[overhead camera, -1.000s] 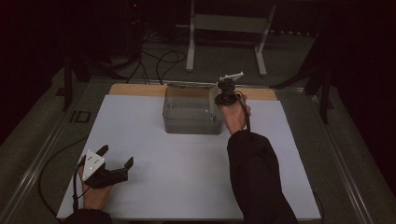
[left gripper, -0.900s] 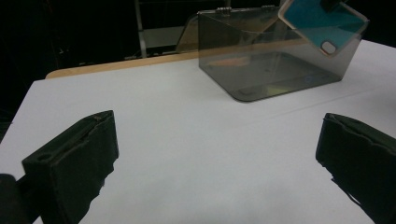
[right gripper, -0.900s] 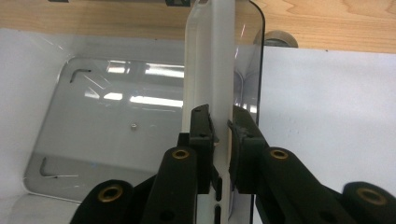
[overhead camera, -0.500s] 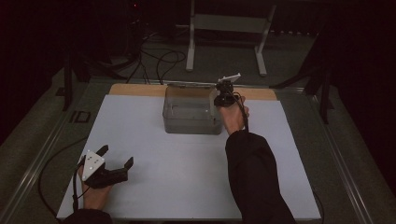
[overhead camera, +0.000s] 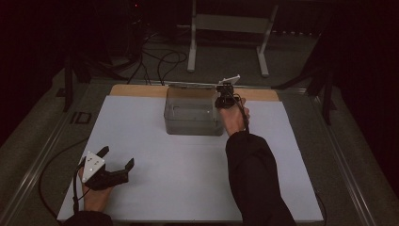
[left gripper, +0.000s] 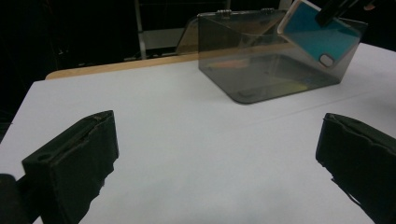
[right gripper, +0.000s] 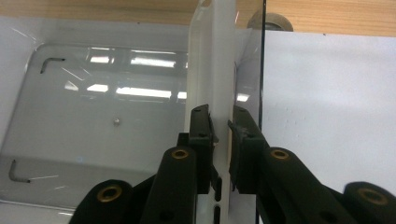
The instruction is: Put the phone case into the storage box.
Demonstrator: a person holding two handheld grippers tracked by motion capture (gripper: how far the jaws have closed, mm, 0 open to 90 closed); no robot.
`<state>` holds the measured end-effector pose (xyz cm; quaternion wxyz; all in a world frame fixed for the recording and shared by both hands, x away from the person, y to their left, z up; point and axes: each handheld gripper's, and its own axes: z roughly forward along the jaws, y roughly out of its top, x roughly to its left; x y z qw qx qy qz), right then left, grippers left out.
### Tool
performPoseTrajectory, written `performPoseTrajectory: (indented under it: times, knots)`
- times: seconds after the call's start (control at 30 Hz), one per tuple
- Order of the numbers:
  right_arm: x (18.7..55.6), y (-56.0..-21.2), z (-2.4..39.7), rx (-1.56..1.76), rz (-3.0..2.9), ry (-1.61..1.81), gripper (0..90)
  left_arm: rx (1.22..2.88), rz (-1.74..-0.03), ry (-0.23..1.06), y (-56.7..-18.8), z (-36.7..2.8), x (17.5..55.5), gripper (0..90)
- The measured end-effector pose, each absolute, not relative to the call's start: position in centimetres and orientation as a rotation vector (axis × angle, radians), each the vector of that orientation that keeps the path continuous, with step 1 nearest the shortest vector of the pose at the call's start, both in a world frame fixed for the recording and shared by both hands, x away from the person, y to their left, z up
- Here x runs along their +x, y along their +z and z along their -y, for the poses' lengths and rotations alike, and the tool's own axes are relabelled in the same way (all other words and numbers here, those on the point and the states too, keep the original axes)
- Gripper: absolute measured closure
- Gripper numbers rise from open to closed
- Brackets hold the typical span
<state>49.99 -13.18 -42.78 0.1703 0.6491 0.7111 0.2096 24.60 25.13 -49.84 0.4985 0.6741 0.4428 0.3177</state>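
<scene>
A smoky clear plastic box (overhead camera: 193,115) stands open at the far middle of the white table (overhead camera: 155,188). My right gripper (overhead camera: 226,94) hangs over the box's right wall, shut on a phone (right gripper: 212,60) with a white edge. In the left gripper view the phone (left gripper: 317,35) shows a teal face and leans inside the box (left gripper: 261,70), held from above by the right gripper (left gripper: 332,10). In the right gripper view the pads (right gripper: 201,123) press both sides of the phone above the box floor (right gripper: 102,121). My left gripper (overhead camera: 116,157) rests near the front left, open with nothing between its fingers.
A wooden strip (overhead camera: 136,90) runs along the table's far edge. Behind it a metal stand (overhead camera: 230,28) and cables (overhead camera: 160,59) sit on the dark floor. The box lid (left gripper: 191,35) stands up behind the box.
</scene>
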Motion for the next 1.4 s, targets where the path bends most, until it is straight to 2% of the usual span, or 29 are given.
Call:
performPoseTrajectory:
  times: [1.4]
  knots:
    - [50.9, -43.8, 11.3, 1.833, -2.031, 0.359, 81.1, 1.612, -1.073, 0.763, -49.8, -25.2, 24.6, 0.1]
